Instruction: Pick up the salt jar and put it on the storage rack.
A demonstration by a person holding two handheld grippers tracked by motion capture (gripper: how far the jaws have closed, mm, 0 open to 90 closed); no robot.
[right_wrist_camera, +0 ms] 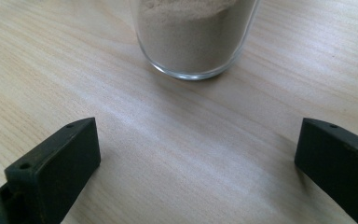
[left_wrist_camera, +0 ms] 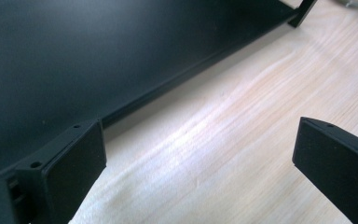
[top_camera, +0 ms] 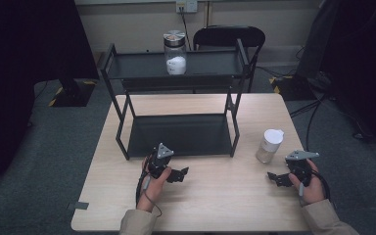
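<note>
A glass jar [top_camera: 269, 145] with a white lid and beige powder stands on the wooden table [top_camera: 215, 205] at the right. Its lower part, the jar [right_wrist_camera: 193, 32], appears just ahead of my right gripper [right_wrist_camera: 198, 144], whose jaws stand wide apart with bare wood between them. In the high view the right gripper [top_camera: 273, 177] lies a short way in front of that jar, apart from it. My left gripper [top_camera: 181, 172] rests near the front edge of the black rack's lower shelf [top_camera: 176, 134]. The left gripper [left_wrist_camera: 200, 149] is open and holds nothing, with the shelf [left_wrist_camera: 74, 56] beside its left jaw.
The black two-tier rack's top shelf [top_camera: 142, 66] carries a second jar [top_camera: 175, 54] with a silver lid and white powder. A black chair [top_camera: 227, 36] stands behind the table. Cables run over the floor at the right.
</note>
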